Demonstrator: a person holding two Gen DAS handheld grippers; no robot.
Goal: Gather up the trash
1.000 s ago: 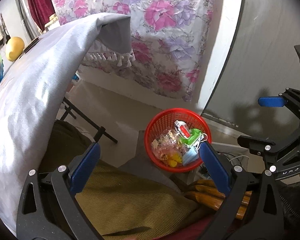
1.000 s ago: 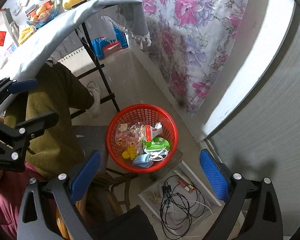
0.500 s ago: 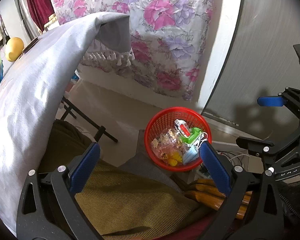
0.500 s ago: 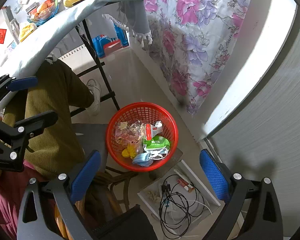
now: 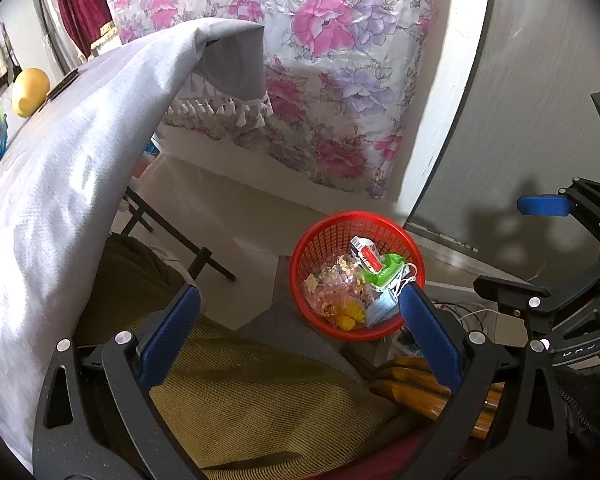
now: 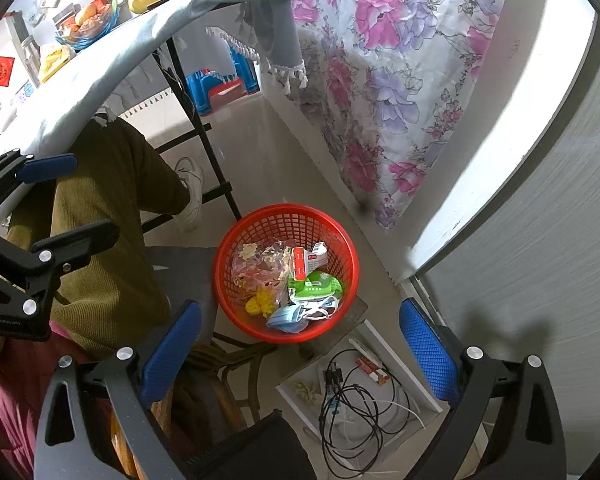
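1. Bright daylight falls from the upper left onto the tablecloth point(image 5: 52, 208).
2. Gripper shadows darken the grey wall point(image 5: 540, 120) at right.
3. Fisheye bending and black corners; focus stays sharp.

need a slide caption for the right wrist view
Open right gripper poised above a red basket holding a blue face mask, green packet and clear wrappers.
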